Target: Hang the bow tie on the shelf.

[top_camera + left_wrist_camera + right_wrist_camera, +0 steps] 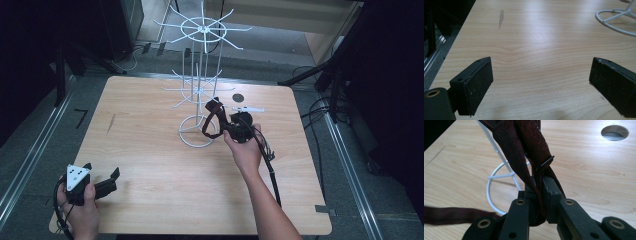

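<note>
Bright tabletop glare, dark surroundings, soft focus

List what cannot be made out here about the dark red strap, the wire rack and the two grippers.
- Dark red strap: in the right gripper view its upper end is cut off by the top edge; whether it hangs on the wire rack is too small to tell in the high view.
- Right gripper: shut on the strap, which covers its pads.
- Left gripper: open; the bottom edge cuts off its body.
- Rack base: cut by the right edge in the left gripper view.
</note>
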`<action>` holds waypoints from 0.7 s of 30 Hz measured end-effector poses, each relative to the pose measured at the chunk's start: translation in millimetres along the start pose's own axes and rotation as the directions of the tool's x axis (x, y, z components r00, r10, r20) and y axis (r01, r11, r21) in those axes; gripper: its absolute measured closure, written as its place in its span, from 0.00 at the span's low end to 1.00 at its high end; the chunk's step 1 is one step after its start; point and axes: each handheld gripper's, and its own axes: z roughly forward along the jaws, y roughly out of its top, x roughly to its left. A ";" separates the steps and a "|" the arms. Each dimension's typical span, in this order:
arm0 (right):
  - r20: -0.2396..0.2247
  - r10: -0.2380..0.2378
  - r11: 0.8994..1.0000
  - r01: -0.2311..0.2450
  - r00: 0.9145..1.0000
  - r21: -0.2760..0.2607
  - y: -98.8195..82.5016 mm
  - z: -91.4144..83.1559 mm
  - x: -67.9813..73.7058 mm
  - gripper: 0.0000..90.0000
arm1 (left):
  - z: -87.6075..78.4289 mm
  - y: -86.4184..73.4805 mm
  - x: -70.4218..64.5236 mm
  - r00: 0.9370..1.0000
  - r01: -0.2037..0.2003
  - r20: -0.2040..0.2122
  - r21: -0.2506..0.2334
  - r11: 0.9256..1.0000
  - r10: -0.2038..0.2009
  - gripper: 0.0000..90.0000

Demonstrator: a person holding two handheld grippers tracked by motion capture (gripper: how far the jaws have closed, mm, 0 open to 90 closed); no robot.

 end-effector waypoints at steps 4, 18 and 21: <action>-0.009 0.008 1.000 -0.008 1.000 0.010 -6.2 9.0 -1.0 0.93 | 0.0 0.0 0.0 1.000 -0.001 0.000 0.001 1.000 0.001 0.06; -0.046 0.016 1.000 -0.016 0.999 0.001 -15.8 26.5 -7.5 0.80 | -0.1 0.1 0.0 1.000 -0.004 0.001 0.003 1.000 0.004 0.06; -0.041 0.002 1.000 -0.002 0.999 -0.015 -17.0 26.2 -8.6 0.75 | -0.1 0.1 -0.2 1.000 -0.004 0.001 0.004 1.000 0.004 0.06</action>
